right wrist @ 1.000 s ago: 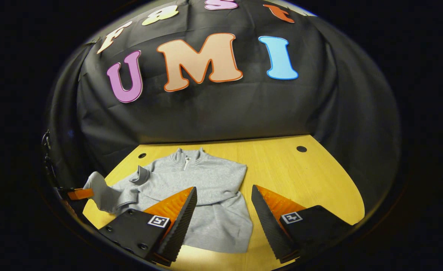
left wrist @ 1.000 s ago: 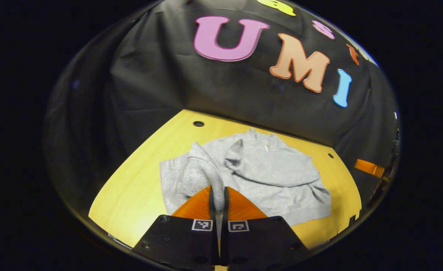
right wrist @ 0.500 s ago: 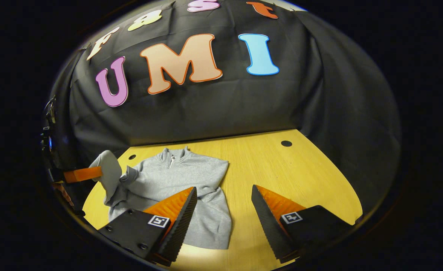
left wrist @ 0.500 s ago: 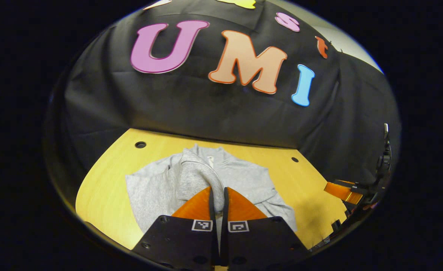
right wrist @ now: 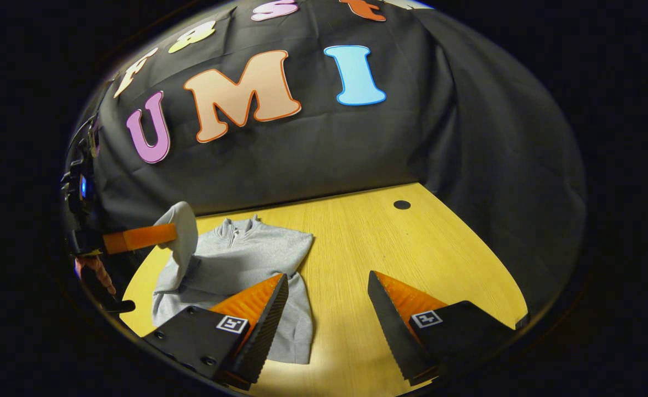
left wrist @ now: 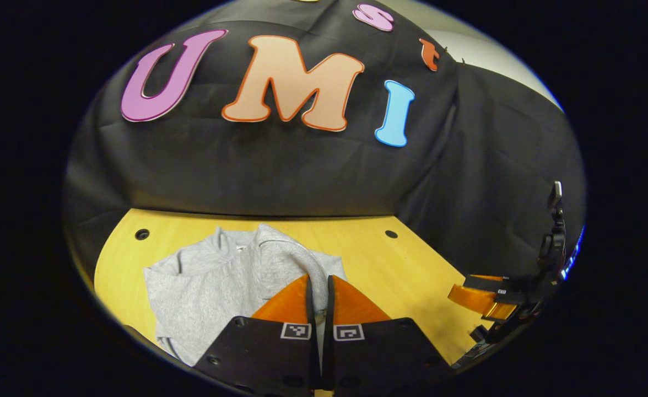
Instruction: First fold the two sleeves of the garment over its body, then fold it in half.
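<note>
In the left gripper view, the grey garment (left wrist: 214,292) lies toward the left edge of the yellow tabletop (left wrist: 390,275), collar toward the far edge by the black cloth wall (left wrist: 280,165). The left hand-held gripper (left wrist: 318,292) is clamped on a sleeve (left wrist: 293,264), both fingers pressed together with the cloth pinched between them; the sleeve rises off the body of the garment and arcs up into the fingers. Toward the right edge, the right hand-held gripper (left wrist: 475,295) hangs above the tabletop, pointing inward.

In the right gripper view, the left hand-held gripper (right wrist: 161,236) reaches in level from the left, raised above the tabletop (right wrist: 412,259), with the sleeve (right wrist: 183,237) draped down from its tip; part of a hand (right wrist: 93,271) shows beneath it. The garment (right wrist: 247,270) lies flat by the far left corner. The right hand-held gripper (right wrist: 328,300) hovers over the near edge, tilted downward, its fingers spread wide with nothing between them, the left finger over the garment's hem.
</note>
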A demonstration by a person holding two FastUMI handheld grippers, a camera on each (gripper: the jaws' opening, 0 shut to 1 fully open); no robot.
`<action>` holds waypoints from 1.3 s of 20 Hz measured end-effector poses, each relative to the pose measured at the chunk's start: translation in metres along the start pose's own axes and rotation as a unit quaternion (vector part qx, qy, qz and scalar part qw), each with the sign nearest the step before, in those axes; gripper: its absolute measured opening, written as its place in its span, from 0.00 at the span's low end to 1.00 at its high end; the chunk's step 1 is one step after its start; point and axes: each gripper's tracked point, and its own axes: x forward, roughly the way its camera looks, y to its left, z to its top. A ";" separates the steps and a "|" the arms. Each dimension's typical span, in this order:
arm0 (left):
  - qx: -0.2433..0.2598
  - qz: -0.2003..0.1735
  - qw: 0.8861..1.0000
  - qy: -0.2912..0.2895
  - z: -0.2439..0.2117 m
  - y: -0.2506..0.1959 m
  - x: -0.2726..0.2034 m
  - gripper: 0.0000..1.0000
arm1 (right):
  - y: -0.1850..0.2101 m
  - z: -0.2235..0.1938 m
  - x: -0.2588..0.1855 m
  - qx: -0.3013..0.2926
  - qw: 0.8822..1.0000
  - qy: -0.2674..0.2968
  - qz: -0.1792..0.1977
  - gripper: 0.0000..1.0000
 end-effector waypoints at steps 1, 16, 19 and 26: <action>0.008 -0.008 1.000 -0.006 0.005 -0.007 0.010 0.00 | -0.003 -0.001 0.000 0.000 1.000 0.001 0.000 0.92; 0.015 -0.030 0.999 0.011 -0.025 -0.020 0.117 0.04 | -0.021 -0.026 0.002 -0.013 1.000 0.026 0.004 0.92; 0.005 -0.041 0.999 0.012 -0.037 -0.022 0.133 0.28 | -0.015 -0.028 0.004 -0.016 0.999 0.028 0.010 0.92; 0.044 -0.009 0.999 0.021 -0.051 0.002 0.118 0.89 | 0.006 -0.045 0.006 -0.028 0.998 0.043 0.026 0.92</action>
